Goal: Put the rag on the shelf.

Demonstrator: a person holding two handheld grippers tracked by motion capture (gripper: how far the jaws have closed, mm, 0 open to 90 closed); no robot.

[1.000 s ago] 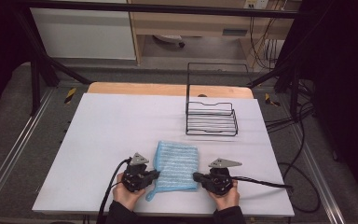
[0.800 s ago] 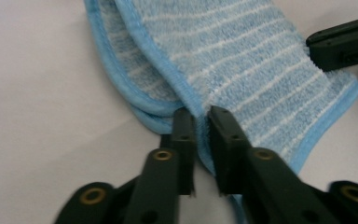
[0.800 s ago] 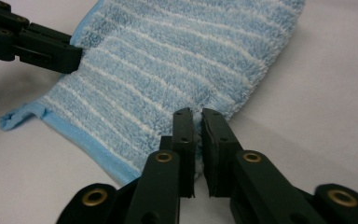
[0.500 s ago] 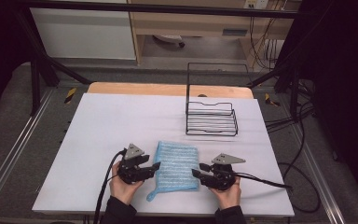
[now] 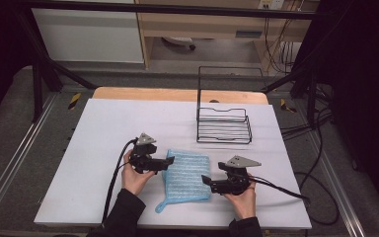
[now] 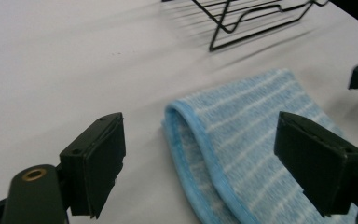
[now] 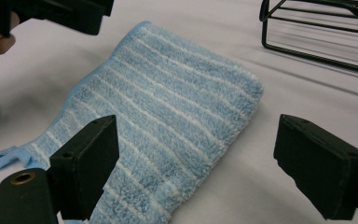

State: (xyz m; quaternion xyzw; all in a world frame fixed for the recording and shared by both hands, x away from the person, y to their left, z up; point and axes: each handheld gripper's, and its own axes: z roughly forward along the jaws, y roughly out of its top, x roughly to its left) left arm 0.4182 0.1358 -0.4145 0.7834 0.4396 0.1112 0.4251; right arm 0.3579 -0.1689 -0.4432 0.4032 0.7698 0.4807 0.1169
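Lying flat on the white table, near its front edge: folded blue striped cloth, loose corner tab sticking out toward the front. Flanking it, left hand-held gripper at the cloth's left edge, right hand-held gripper at its right edge, both aimed inward. Left jaws just opened wide, nothing gripped; in the left gripper view, cloth's folded blue-trimmed edge sits between the spread pads without contact. Right jaws also just opened wide, empty; in the right gripper view, cloth lies ahead, its near end running down between the pads, not pinched. Farther back, well apart from cloth, black wire rack standing on the table's right half. Beyond, wooden strip along the table's far edge.
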